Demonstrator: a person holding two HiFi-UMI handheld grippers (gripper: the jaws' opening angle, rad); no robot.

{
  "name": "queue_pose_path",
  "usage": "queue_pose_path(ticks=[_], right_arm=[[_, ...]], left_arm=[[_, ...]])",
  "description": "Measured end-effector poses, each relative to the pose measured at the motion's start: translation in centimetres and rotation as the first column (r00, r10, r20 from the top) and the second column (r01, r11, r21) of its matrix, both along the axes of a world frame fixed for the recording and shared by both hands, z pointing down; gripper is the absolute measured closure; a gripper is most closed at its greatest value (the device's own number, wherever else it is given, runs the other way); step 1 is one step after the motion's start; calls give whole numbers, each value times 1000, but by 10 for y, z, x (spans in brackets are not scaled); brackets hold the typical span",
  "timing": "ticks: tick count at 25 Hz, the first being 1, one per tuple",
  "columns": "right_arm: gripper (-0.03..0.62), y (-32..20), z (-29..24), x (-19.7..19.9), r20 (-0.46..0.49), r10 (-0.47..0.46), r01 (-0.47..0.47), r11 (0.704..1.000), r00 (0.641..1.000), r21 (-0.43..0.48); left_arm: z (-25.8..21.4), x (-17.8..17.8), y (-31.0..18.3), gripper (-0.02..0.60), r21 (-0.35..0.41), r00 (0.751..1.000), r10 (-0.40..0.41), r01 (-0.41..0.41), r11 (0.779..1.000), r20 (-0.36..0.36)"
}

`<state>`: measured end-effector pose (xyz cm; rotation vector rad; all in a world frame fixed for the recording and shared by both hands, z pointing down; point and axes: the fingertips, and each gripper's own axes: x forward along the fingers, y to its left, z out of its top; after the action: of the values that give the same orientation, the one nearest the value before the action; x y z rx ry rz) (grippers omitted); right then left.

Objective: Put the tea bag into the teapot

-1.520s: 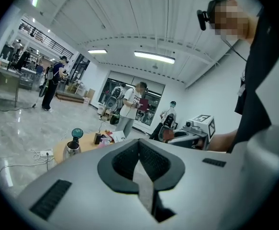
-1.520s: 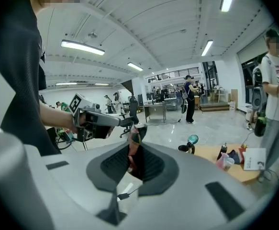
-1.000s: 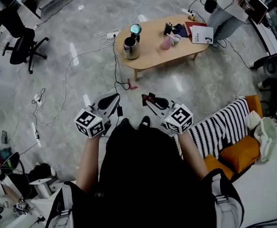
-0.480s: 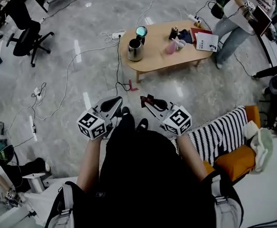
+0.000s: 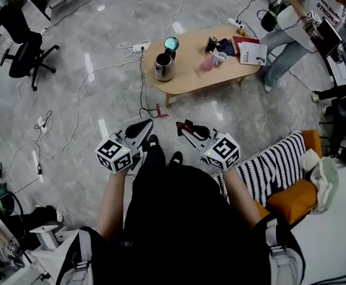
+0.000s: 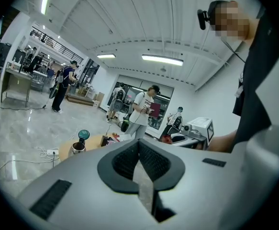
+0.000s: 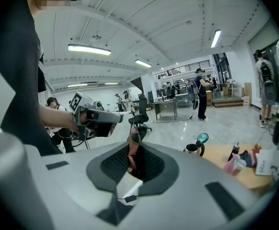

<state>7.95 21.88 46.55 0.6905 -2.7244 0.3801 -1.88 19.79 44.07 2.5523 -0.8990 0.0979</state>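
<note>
In the head view my right gripper (image 5: 183, 126) is shut on a small dark red tea bag packet (image 5: 188, 124), held out in front of my body. The packet (image 7: 135, 139) sticks up between the black pads in the right gripper view. My left gripper (image 5: 142, 124) is beside it, shut and empty; its pads (image 6: 151, 159) meet at the tips. The steel teapot (image 5: 164, 68) stands on the left end of the low wooden table (image 5: 190, 70) across the floor, with its teal lid (image 5: 171, 43) raised. It also shows as the teapot (image 7: 193, 149) and teapot (image 6: 77, 148).
The table also holds a pink cup (image 5: 208, 61), a dark bottle (image 5: 210, 42) and papers (image 5: 253, 53). A person (image 5: 291, 13) stands at its far right. A power strip and cables (image 5: 134, 48) trail over the floor. An office chair (image 5: 19, 43) is left, a striped cushion (image 5: 270, 168) right.
Both grippers keep their pose and grip. The head view has shifted a little, and my feet have stepped on the floor below the grippers.
</note>
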Motion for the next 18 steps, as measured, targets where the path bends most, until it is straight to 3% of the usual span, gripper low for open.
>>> queue_pose_path(ticks=[5, 9, 18], right_arm=[[556, 5, 17, 3, -20, 14, -14, 1000, 1000, 13], [556, -32, 15, -14, -49, 38, -39, 999, 998, -19], [556, -76, 3, -28, -57, 141, -141, 990, 988, 4]], left_arm=[[10, -1, 4, 574, 20, 1000, 5, -5, 1000, 10], [7, -20, -41, 574, -13, 999, 37, -37, 999, -4], [-7, -23, -102, 573, 14, 988, 150, -150, 989, -18]])
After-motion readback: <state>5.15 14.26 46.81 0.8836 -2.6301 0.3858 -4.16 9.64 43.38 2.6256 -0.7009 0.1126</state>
